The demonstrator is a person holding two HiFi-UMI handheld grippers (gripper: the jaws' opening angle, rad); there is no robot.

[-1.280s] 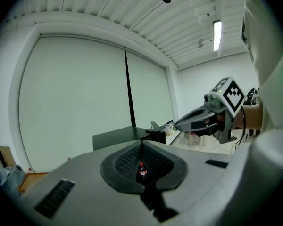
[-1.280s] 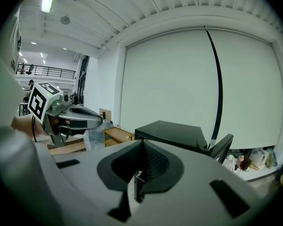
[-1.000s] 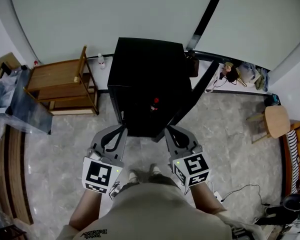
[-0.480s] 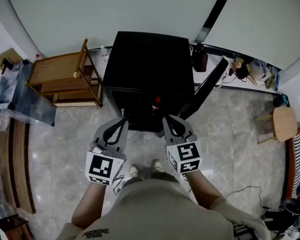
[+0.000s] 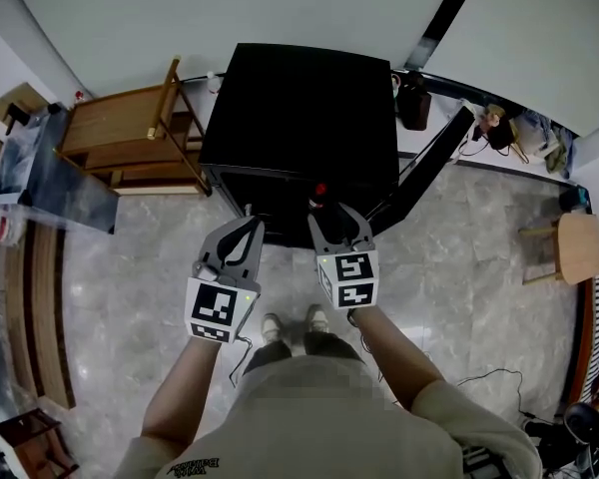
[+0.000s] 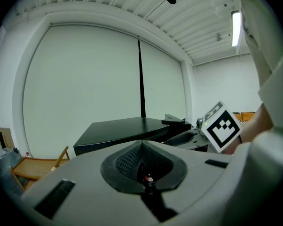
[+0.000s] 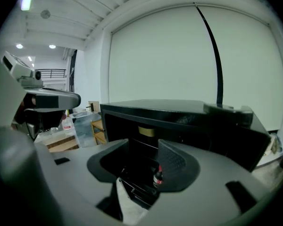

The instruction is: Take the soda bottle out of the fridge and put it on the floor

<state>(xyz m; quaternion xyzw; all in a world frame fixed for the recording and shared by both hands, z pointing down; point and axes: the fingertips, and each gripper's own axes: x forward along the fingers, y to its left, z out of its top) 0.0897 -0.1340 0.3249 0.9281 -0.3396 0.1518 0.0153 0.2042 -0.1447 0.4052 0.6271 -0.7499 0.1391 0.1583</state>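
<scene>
A black fridge stands ahead with its door swung open to the right. The soda bottle's red cap shows just inside the dark opening. In the right gripper view the bottle stands upright in the fridge, beyond the jaws. My right gripper is at the fridge's front edge, just short of the cap. Its jaws are opening and nothing is between them. To the left, my left gripper hangs before the fridge front, shut and holding nothing.
A wooden chair stands left of the fridge, with a clear plastic box further left. A dark bag and clutter line the wall behind the door. A round stool is at the right. The person's feet are on the marble floor.
Both grippers have moved up and forward to the fridge front. The right gripper has come up close to the bottle cap, and its jaws have parted.
</scene>
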